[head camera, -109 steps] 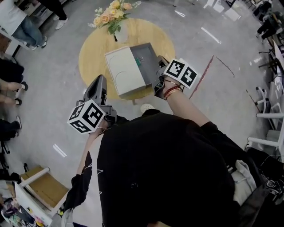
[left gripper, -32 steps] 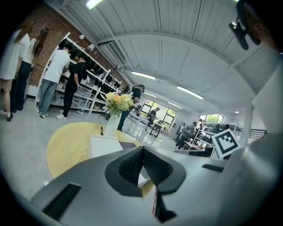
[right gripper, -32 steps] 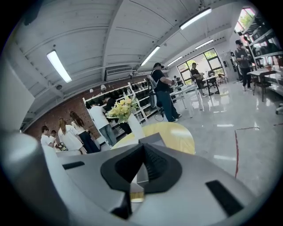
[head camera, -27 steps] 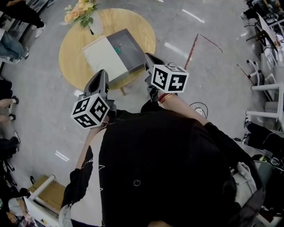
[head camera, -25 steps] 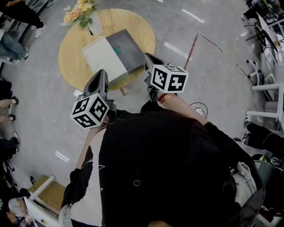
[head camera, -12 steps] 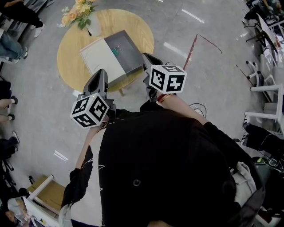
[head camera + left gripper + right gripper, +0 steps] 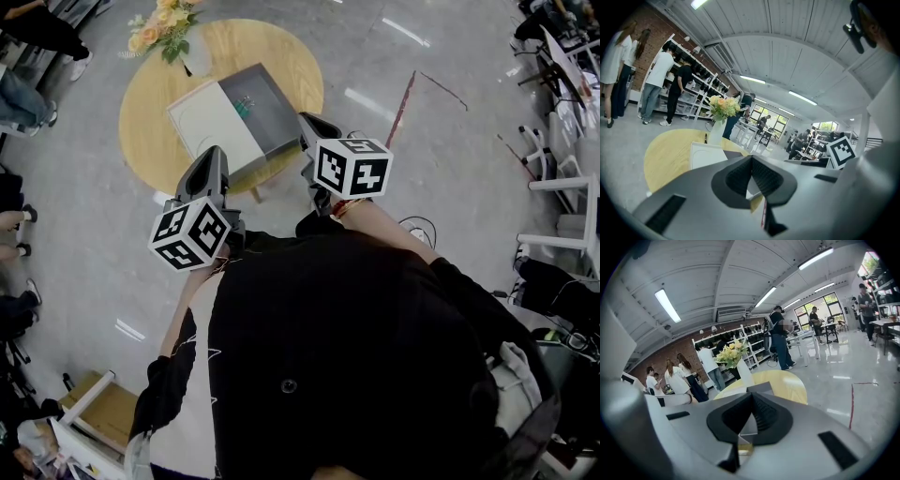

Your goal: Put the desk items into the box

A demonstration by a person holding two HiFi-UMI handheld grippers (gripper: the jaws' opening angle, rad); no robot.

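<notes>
Since four seconds back, the right gripper (image 7: 314,123) has drawn away from the one open grey box with a white lid (image 7: 270,111). The box is on the round yellow wooden table (image 7: 150,141). The left gripper (image 7: 214,156) hangs alongside over grey polished floor (image 7: 450,141).

Left gripper view: jaws pressed together, empty, one vase of yellow flowers (image 7: 723,107) beyond.

Right gripper view: jaws together on nothing, with a brick wall (image 7: 656,363) behind.

Table (image 7: 281,52) yellow wood; box (image 7: 270,105) grey, lid (image 7: 211,124) white; flowers (image 7: 161,22) yellow-orange.
</notes>
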